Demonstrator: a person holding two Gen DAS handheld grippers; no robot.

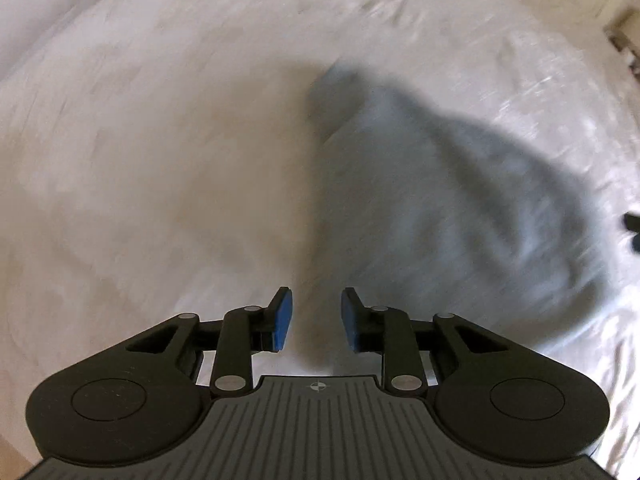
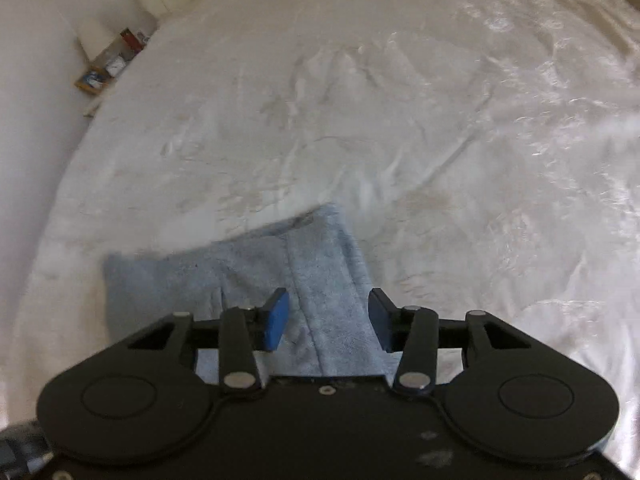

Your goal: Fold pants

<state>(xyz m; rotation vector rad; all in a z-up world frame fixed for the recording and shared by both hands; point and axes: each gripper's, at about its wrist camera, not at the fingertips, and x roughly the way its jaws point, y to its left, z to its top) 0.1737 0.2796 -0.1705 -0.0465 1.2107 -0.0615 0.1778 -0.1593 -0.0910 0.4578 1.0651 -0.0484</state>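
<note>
The pants (image 1: 440, 184) are light blue-grey and lie on a white bed sheet (image 1: 160, 140). In the left wrist view they are blurred and stretch from the centre to the right. My left gripper (image 1: 316, 318) is open and empty, above the sheet by the pants' near left edge. In the right wrist view the pants (image 2: 320, 280) lie folded, with a seam running toward me. My right gripper (image 2: 328, 318) is open, its blue-padded fingers (image 2: 276, 320) on either side of the pants' near part, gripping nothing.
The white sheet (image 2: 400, 100) is wrinkled and fills most of both views. At the bed's far left edge a small bedside shelf (image 2: 108, 66) holds a few items against a white wall. A dark object (image 1: 632, 228) shows at the left wrist view's right edge.
</note>
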